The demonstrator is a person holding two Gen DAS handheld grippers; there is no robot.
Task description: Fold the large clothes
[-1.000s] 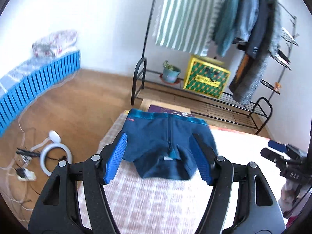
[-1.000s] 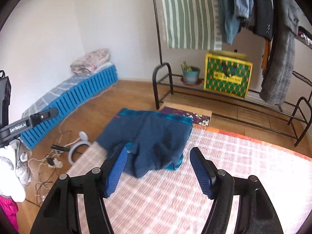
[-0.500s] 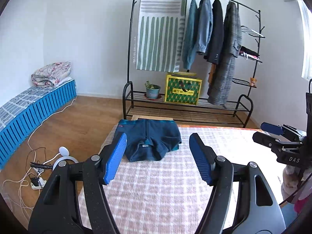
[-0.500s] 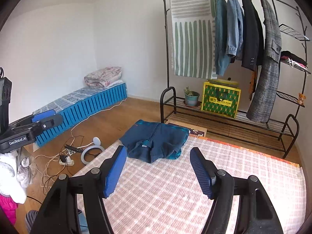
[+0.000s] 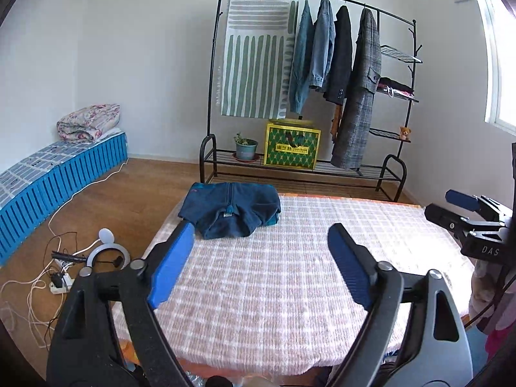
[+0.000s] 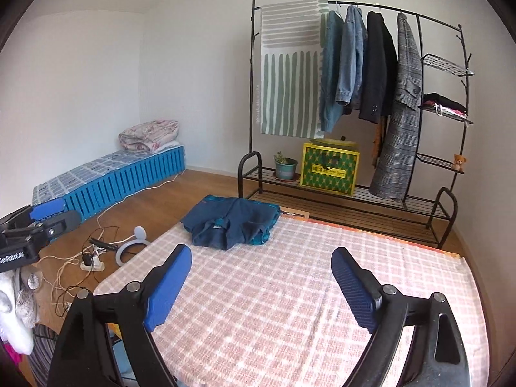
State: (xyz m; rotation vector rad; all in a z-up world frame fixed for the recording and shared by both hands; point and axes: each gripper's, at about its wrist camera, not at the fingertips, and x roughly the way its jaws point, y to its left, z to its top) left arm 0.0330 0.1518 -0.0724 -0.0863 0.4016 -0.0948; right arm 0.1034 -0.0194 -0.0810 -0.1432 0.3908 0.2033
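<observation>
The folded dark blue garment (image 5: 230,209) lies at the far left corner of the checkered pink cloth (image 5: 290,283) covering the table. Both grippers are well apart from it. The left gripper (image 5: 261,242) and the right gripper (image 6: 261,266) are opening their jaws, nothing between them. Behind stands a clothes rack (image 5: 322,90).

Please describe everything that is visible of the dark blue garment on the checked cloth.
The dark blue garment is folded into a compact, slightly rumpled bundle. It looks like a soft, thick fabric, with a teal band along its far edge, a small label near the middle and a teal layer showing at its right side. It lies flat at the far left corner of the pink checked cloth, touching only that cloth. Neither gripper touches it.
</observation>
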